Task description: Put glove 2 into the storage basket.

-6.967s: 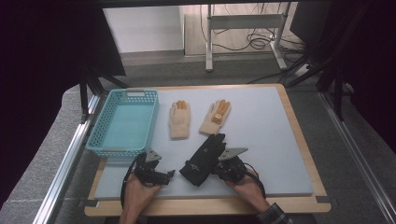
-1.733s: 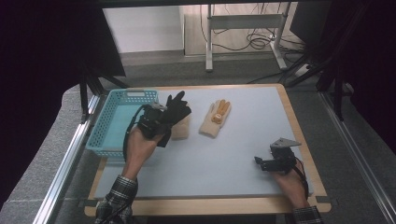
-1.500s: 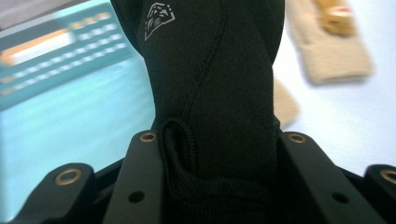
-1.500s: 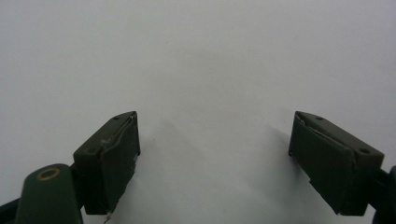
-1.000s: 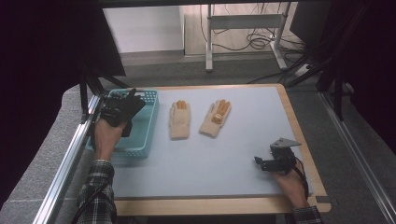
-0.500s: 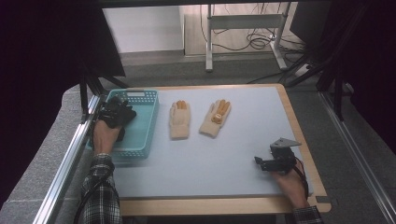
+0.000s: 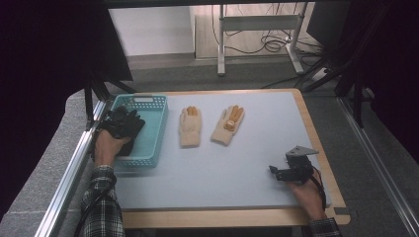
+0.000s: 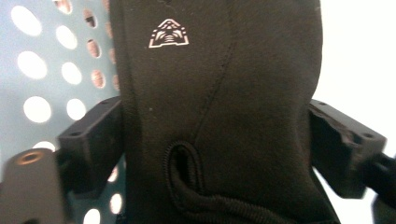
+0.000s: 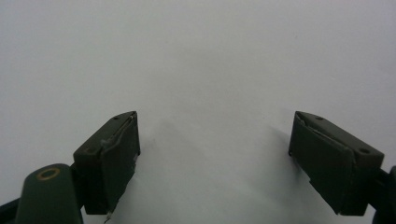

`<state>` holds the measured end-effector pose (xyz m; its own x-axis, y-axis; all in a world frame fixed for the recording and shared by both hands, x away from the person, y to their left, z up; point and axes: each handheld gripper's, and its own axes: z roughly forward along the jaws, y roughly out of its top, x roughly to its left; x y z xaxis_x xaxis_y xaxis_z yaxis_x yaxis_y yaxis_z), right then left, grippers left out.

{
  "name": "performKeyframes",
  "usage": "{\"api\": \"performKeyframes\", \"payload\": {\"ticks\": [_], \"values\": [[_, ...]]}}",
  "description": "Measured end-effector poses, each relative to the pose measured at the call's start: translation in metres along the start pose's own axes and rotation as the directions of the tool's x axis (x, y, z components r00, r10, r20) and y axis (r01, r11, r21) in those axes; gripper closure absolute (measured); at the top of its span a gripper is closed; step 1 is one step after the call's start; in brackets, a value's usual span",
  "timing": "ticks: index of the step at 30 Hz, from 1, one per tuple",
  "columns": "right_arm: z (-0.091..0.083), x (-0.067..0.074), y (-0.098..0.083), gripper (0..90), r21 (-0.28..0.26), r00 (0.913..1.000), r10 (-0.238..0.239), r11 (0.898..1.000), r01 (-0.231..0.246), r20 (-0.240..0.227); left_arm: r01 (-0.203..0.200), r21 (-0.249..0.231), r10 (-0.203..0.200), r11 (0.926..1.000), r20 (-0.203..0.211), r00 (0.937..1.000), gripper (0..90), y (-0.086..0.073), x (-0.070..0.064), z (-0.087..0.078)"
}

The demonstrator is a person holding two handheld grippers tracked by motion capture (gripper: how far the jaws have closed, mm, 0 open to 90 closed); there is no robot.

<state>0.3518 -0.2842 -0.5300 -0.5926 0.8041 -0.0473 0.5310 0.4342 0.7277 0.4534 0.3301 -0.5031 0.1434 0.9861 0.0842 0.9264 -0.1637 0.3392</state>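
Left gripper [image 7: 118, 129] is down over the blue basket [image 7: 150, 143] at the desk's [image 7: 237, 168] far left corner, with the black glove [image 8: 219, 107] between its jaws. In the left gripper view the jaws have just been opening: they stand wide on either side of the glove, which fills the gap between them, its small white triangle logo [image 8: 168, 33] showing near the top and a corded loop lower down. Whether the pads are touching the fabric is hard to tell; they look drawn back from it. Behind the glove the basket's perforated blue wall shows on one side.

From the high view, the glove sits at the basket's left side, dark against the blue, with the person's left hand [image 7: 106, 148] right behind it at the near rim.

Out in the middle of the desk, toward the far edge, two tan gloves [image 7: 190, 126] [image 7: 227, 124] lie side by side, palms flat, fingers pointing away, well apart from the basket.

Right gripper [image 7: 291, 170] rests near the desk's near right corner, jaws wide apart and holding nothing, just bare desk surface between them in the right gripper view.
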Motion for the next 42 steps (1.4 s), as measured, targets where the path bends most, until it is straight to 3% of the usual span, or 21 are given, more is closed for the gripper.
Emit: {"api": "performKeyframes", "payload": {"ticks": [7, 10, 14, 18, 29, 35, 38, 42], "values": [[0.0, 0.0, 0.0, 15.8, 0.0, 1.0, 0.002, 1.0, -0.002, -0.002, 0.027, -0.035, -0.024, 0.999, 0.088, 0.9959, 3.8, -0.003, 0.006, -0.012], [0.0, 0.0, 0.0, 15.8, 0.0, 1.0, 0.002, 1.0, -0.002, -0.002, 0.042, -0.058, -0.036, 0.9974, 0.106, 0.9937, 2.5, -0.005, 0.008, -0.016], [0.0, 0.0, 0.0, 15.9, 0.0, 1.0, 0.001, 1.0, -0.001, -0.001, 0.056, -0.115, -0.036, 0.9918, 0.166, 0.9854, 2.3, -0.009, 0.008, -0.022], [0.0, 0.0, 0.0, 15.8, 0.0, 1.0, 0.002, 1.0, -0.002, -0.002, 0.044, -0.172, -0.011, 0.9841, 0.188, 0.9821, 2.1, -0.013, 0.003, -0.029], [0.0, 0.0, 0.0, 15.8, 0.0, 1.0, 0.002, 1.0, -0.002, -0.002, -0.008, -0.312, 0.083, 0.9501, 0.228, 0.9702, 1.5, -0.028, -0.021, -0.055], [0.0, 0.0, 0.0, 15.9, 0.0, 1.0, 0.002, 1.0, -0.002, -0.002, -0.046, -0.374, 0.142, 0.9264, 0.233, 0.9622, 0.8, -0.038, -0.039, -0.068], [0.0, 0.0, 0.0, 15.9, 0.001, 1.0, 0.002, 1.0, -0.002, -0.002, -0.05, -0.408, 0.167, 0.9118, 0.256, 0.9522, 0.8, -0.042, -0.049, -0.074], [0.0, 0.0, 0.0, 15.9, 0.001, 1.0, 0.002, 1.0, -0.002, -0.002, -0.086, -0.44, 0.216, 0.8937, 0.253, 0.943, 0.8, -0.049, -0.064, -0.083]]}}
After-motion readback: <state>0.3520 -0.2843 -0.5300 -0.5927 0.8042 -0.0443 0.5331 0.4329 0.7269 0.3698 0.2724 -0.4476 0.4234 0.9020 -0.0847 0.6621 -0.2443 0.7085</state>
